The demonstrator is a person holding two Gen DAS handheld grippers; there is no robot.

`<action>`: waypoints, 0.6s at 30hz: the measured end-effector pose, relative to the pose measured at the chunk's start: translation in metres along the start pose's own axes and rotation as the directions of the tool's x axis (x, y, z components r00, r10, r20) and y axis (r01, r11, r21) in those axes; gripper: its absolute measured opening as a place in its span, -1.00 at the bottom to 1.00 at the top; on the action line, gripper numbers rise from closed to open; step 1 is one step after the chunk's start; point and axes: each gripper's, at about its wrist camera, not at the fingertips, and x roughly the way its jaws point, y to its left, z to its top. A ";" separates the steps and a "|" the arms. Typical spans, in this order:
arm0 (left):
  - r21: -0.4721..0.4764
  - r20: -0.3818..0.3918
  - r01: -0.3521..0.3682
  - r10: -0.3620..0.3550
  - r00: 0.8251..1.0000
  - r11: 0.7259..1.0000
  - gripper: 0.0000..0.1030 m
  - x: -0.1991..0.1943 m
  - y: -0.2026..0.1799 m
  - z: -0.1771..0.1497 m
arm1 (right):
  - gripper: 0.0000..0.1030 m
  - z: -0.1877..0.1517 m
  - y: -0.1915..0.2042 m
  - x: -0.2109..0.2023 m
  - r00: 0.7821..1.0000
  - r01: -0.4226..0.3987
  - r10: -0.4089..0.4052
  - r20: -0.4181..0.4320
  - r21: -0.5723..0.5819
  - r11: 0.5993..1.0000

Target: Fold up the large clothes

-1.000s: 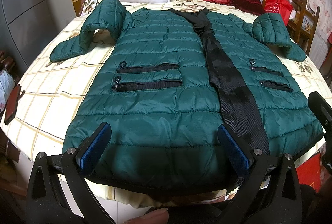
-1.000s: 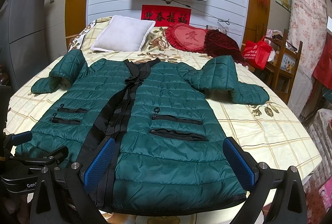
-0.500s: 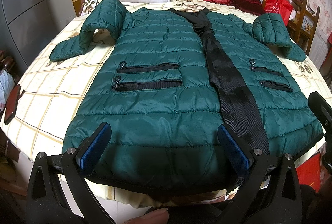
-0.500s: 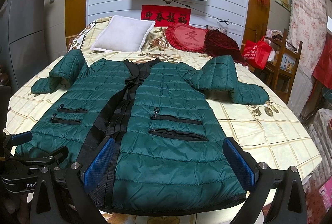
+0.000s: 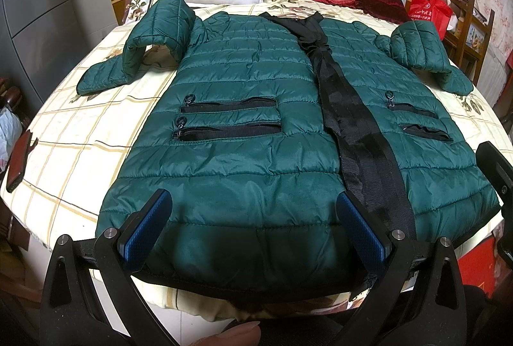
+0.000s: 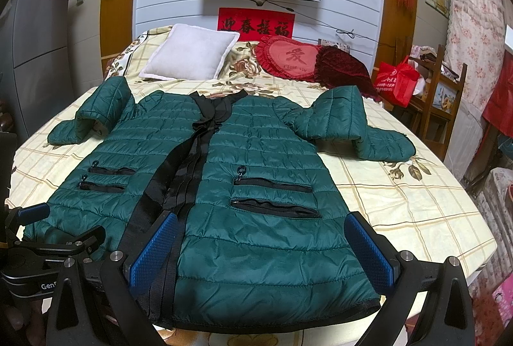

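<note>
Dark green quilted puffer jacket (image 5: 256, 128), laid flat face-up on the bed, hem at the near edge, collar toward the pillows. Black front placket (image 5: 349, 134) runs collar to hem; 2 zip pockets per front panel. Both sleeves (image 6: 340, 121) bent at the elbow, cuffs lying outward.

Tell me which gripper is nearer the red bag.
Right. The right gripper is over the jacket hem on the bag's side; the left gripper is farther across.
</note>
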 end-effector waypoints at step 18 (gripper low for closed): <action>-0.001 -0.002 0.002 -0.002 1.000 1.000 0.99 0.000 -0.001 -0.001 | 0.99 0.000 0.001 0.001 1.000 0.000 0.000 -0.001 0.000 1.000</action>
